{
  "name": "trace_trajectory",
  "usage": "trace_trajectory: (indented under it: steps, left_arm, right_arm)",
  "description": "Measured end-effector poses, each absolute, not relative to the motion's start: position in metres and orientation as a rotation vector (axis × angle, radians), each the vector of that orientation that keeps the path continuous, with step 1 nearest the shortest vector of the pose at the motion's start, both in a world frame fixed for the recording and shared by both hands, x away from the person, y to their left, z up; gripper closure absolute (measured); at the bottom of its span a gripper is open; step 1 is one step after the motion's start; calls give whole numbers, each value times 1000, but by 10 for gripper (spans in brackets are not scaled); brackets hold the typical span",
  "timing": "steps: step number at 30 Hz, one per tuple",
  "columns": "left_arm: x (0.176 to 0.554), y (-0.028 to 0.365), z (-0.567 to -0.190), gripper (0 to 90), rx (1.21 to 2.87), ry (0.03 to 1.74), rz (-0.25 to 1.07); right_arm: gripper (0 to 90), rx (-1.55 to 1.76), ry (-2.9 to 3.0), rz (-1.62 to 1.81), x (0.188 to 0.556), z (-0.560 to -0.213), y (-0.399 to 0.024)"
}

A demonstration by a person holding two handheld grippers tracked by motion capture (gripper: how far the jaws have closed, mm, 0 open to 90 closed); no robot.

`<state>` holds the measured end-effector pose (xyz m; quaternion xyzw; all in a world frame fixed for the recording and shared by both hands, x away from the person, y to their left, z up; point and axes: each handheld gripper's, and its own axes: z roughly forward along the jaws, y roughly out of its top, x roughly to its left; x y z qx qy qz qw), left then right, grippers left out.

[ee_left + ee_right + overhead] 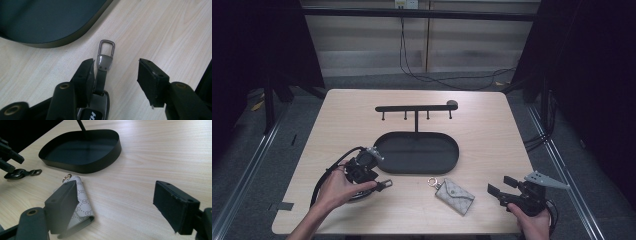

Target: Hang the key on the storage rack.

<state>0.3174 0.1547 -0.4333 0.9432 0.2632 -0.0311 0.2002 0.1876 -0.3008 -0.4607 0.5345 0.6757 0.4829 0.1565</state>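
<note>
On the table (362,115), the black key fob (101,82) lies near the left edge, just in front of the oval tray (452,155). The left hand-held gripper (116,72) hangs over it with jaws apart, the fob's strap beside one pad and its metal clip (107,48) pointing toward the tray. The right hand-held gripper (115,205) is open near the patterned key pouch (454,196).

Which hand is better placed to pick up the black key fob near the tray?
Left. The left hand-held gripper already stands over the key fob with open jaws, one beside its strap. The right hand-held gripper waits open near the patterned key pouch.
</note>
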Motion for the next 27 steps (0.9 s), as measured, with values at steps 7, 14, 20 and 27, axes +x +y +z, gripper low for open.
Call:
trace_trajectory:
  steps: [7,14,20,27]
  left_arm:
    - [324,147,-440,554,2713,709,-96]
    - [328,136,-447,588,2772,673,-112]
    - [334,133,-452,620,2798,675,-108]
    - [335,128,-457,663,2833,670,-104]
  right_arm:
    - [196,1537,1939,1379,189,-461,-300]
    - [196,1533,1949,1373,189,-462,-300]
    - [195,1538,1959,1366,189,-462,-300]
    - [195,1537,1965,1361,190,-462,-299]
